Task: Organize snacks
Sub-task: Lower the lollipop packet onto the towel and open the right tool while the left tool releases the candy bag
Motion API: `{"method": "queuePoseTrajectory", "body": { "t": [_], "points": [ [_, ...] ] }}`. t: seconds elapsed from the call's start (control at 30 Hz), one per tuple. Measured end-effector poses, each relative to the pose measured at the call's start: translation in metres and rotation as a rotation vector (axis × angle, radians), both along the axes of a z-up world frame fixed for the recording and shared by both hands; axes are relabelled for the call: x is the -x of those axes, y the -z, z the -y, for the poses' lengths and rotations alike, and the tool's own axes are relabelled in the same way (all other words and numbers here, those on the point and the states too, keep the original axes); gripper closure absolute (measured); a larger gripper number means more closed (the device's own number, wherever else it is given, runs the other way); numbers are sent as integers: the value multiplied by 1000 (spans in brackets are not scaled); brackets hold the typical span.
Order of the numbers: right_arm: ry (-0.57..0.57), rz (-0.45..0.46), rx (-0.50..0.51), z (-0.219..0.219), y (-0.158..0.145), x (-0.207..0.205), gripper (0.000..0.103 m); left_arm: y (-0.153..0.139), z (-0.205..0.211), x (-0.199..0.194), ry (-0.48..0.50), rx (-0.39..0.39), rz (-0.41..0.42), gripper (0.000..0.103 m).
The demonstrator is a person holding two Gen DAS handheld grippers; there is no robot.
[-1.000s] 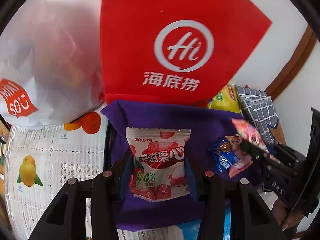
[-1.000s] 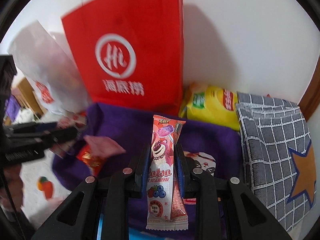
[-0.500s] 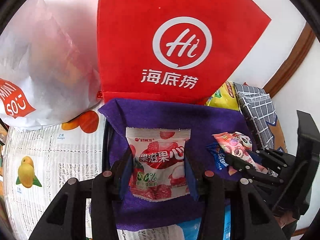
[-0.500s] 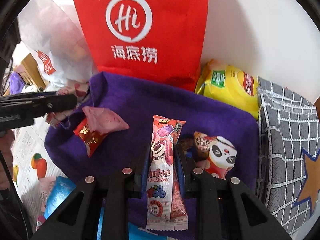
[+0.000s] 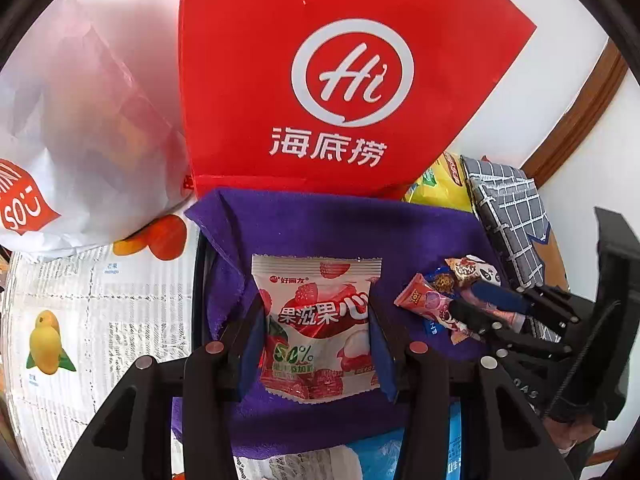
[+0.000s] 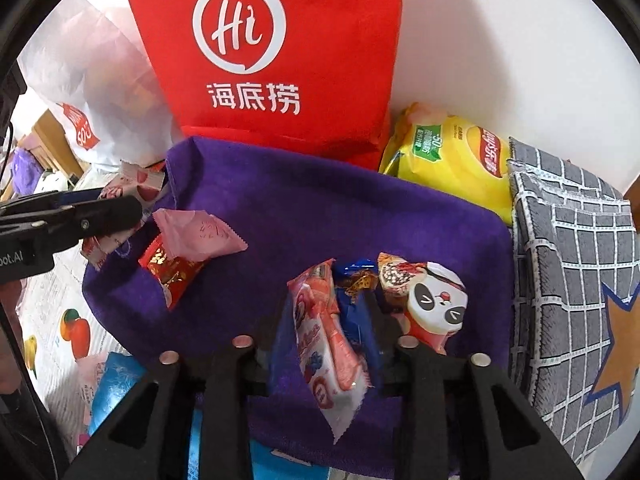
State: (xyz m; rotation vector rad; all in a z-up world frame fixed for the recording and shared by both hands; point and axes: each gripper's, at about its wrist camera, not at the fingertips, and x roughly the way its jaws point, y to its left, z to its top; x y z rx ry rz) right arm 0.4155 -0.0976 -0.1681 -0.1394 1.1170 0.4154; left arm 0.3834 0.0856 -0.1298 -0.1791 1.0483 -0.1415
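Red bag [image 5: 340,80] stands behind the purple cloth [image 6: 320,216]. Left gripper [image 5: 316,344] pinches the strawberry gummy packet [image 5: 316,320] above the cloth. Right gripper [image 6: 328,320], its jaws just now opening, stands loose around the tilted pink snack stick [image 6: 324,340] beside the panda snack [image 6: 436,304].

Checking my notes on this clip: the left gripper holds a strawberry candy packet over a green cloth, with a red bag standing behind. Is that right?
Not quite: the cloth is purple, not green, as the left wrist view shows. The rest stands: the left gripper holds the strawberry candy packet, and the red bag stands behind.
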Motion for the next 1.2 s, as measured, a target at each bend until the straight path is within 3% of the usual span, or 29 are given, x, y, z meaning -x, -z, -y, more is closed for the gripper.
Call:
{"method": "queuePoseTrajectory", "body": {
  "t": [0.43,0.7,1.2],
  "points": [
    [77,120,-35,29,-46,5,64,13,21,-1,54,-2,-47,57],
    [137,125,-61,43,-51,0,63,17,27,-2,68,-11,-59,57],
    [129,128,-59,39,-51,3,63,19,28,-2,74,-10,-66,56]
  ]
}}
